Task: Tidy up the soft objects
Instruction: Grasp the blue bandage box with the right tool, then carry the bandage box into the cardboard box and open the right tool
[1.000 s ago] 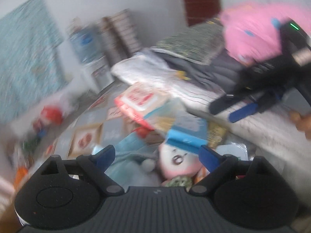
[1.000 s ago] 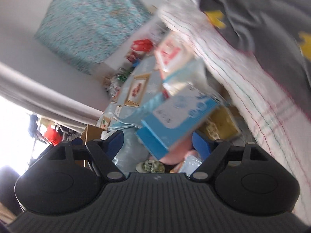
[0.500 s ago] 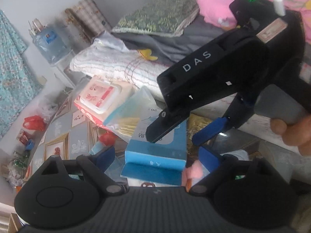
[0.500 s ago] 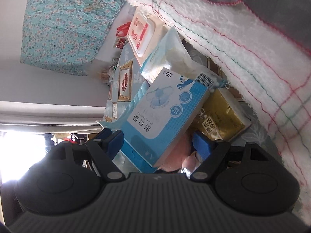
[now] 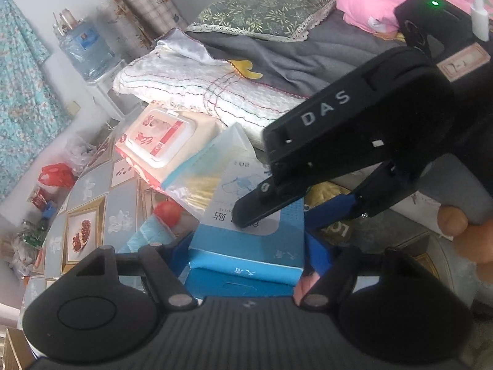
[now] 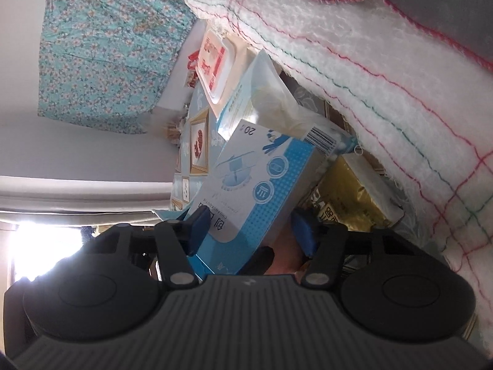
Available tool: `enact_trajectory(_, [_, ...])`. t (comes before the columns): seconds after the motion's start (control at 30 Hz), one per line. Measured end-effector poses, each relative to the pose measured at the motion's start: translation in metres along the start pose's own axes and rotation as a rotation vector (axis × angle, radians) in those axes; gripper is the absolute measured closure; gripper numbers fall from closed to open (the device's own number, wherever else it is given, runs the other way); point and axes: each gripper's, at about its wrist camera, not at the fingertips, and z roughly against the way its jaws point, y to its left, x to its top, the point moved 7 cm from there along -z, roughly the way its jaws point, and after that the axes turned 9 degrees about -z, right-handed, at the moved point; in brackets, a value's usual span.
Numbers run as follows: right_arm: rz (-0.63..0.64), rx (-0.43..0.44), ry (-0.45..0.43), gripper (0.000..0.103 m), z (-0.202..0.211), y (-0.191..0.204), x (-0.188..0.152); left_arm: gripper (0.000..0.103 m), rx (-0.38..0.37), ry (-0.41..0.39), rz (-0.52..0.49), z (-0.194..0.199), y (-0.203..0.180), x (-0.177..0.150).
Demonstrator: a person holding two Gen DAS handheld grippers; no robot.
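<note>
Between both hand-held gripper (image 5: 246,246) fingers sits the blue box (image 5: 246,256).

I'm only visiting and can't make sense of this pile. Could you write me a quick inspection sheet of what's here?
Surface: patterned tablecloth with framed fruit prints, mostly covered.
Job's things: blue-and-white box; wet-wipes pack; clear bag of cotton swabs; gold packet; white towel with coloured stitching.
Clutter: something pink and a red ball half buried, red plastic bag.
Grippers: left tongs straddle the box's end; right tongs straddle the same box from the side. Whether either is squeezing, I cannot tell.
Cables: white plug on the right tool.
Surroundings: bed with green pillow, pink bedding, grey blanket; water jug; floral curtain.
</note>
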Motion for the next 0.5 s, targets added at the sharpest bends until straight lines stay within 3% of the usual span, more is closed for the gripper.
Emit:
enact_trajectory(0.2, [0.073, 0.024, -0.037, 0.057, 0.023, 0.015, -0.006, 0.027, -0.001, -0.055, 0.041, 0.026, 0.006, -0.002])
enact_trajectory(0.5, [0.282, 0.102, -0.029, 0.057, 0.051, 0.095, -0.048, 0.027, 0.138, -0.159, 0.116, 0.111, 0.035, -0.021])
